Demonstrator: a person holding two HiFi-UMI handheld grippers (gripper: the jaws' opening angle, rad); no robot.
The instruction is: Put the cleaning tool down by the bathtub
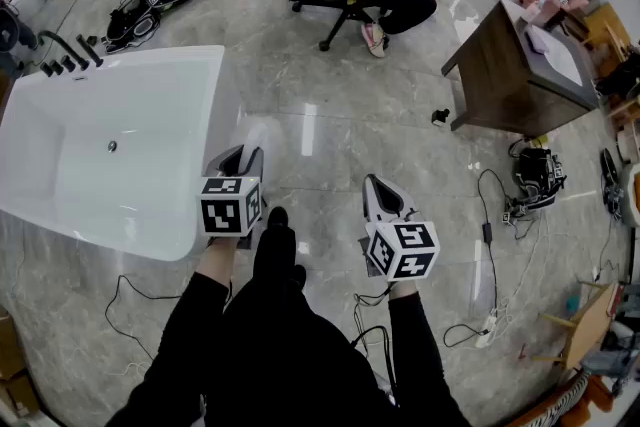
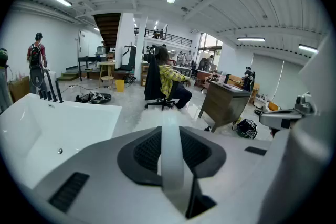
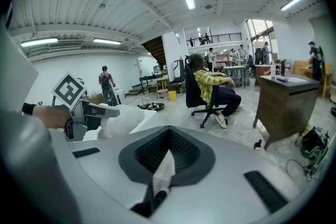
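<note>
Your left fingers clamp the white tool by its flat handle, the fluffy head poking out ahead, clear of the floor. The tub sits just to their left, apparently ready for the set-down. Your right fingers, pinched together, idle well right of the tool.

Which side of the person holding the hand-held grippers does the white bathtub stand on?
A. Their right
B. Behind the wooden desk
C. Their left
C: in the head view the white bathtub fills the floor to the left of the left hand-held gripper, while the wooden desk stands far off to the right.
</note>
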